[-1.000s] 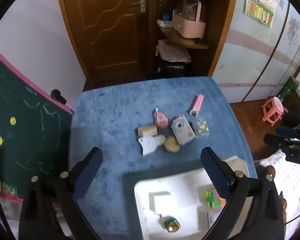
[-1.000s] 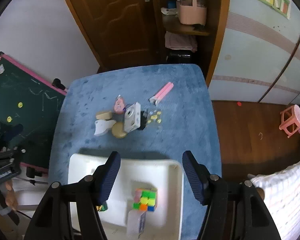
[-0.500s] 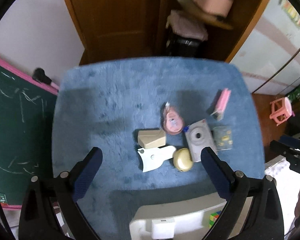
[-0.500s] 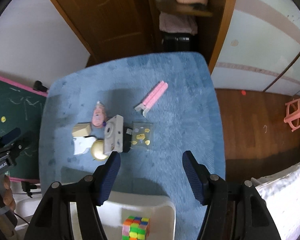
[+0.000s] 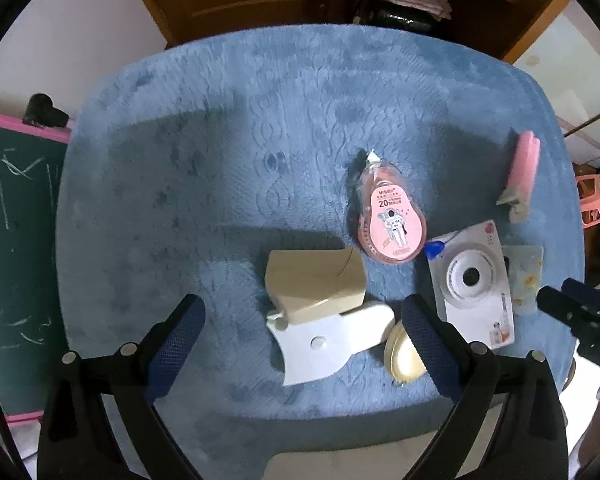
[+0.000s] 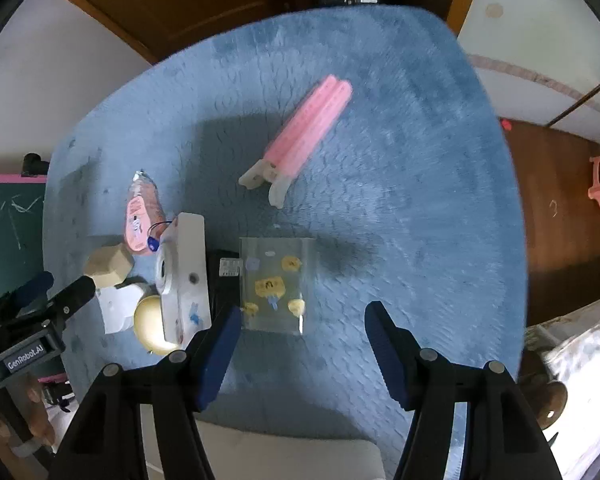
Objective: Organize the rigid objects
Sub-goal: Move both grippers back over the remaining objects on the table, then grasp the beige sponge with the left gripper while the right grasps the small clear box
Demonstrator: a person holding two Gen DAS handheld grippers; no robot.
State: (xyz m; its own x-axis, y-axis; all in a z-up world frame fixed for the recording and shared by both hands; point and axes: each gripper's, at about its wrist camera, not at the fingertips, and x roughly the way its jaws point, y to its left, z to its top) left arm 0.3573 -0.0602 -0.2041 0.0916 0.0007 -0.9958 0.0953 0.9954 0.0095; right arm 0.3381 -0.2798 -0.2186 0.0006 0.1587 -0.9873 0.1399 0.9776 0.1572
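Hovering over the fuzzy blue cloth-covered table [image 5: 228, 168], both grippers point down with jaws spread and nothing between them. The left gripper [image 5: 300, 344] hangs above a beige chunky plastic block [image 5: 316, 280] that sits partly on top of a flat white plastic piece with a little round stud [image 5: 332, 340]. Touching that piece's right end is a small cream round compact [image 5: 402, 360], half hidden by the left gripper's right finger.

The right gripper [image 6: 300, 344] sits just below a clear flat plastic case with yellow bits inside [image 6: 274, 284]. Left of that case is a white toy camera [image 6: 184, 276] lying on its edge, and further up the table is a pink clip with white tips [image 6: 300, 136]. A pink teardrop correction tape dispenser [image 5: 388, 220] lies just above the block and camera.

Handling guess: everything looks light, hard plastic, so nothing should squish. The beige block seems easiest, grab it across its flat sides. The clear case looks thin and slick, probably needs pinching by its edges. The compact is rounded and may squirt out. A corner of a white tray [image 6: 292, 456] shows at the bottom, likely where stuff goes.
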